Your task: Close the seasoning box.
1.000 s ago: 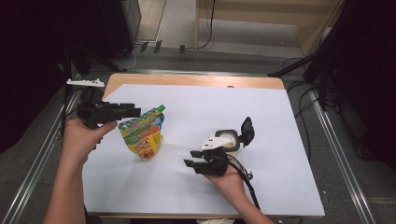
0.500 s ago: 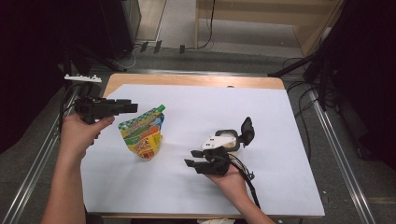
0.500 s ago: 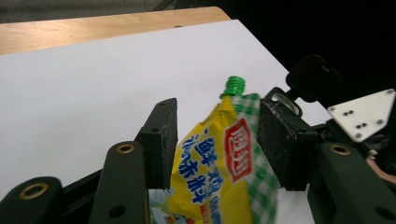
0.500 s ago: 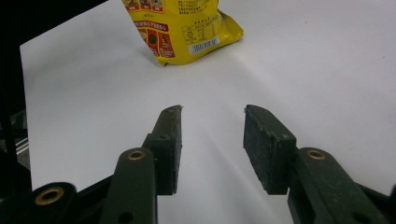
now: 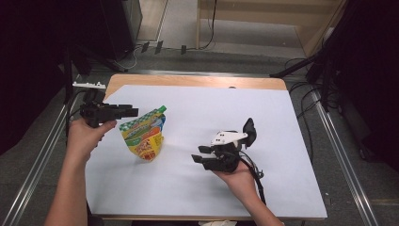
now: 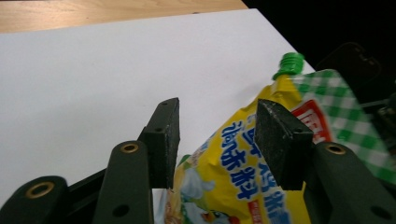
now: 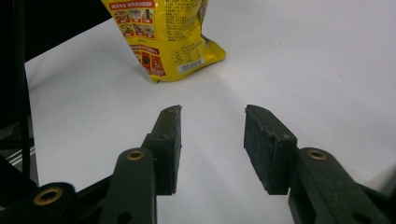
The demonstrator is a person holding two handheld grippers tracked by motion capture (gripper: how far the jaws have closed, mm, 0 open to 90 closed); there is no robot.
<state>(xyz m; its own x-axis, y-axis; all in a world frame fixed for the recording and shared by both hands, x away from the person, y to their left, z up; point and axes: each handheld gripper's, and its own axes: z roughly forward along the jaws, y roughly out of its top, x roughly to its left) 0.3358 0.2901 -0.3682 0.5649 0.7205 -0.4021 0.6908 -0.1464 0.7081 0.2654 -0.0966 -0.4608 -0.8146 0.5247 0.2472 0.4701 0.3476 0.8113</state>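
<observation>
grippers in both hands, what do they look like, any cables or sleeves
Both grippers are black with two jaws, brass-coloured rivets and rough dark pads. The right gripper carries a white three-cornered plate on top and trails a black cable. The left gripper is plain black. No sleeves: both forearms are bare.

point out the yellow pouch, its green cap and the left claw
yellow pouch (image 5: 143, 139), high view, middle of its printed front
green cap (image 6: 289, 63), left gripper view, ribbed side of the cap
left claw (image 6: 217, 133), left gripper view, gap midway between its tips
</observation>
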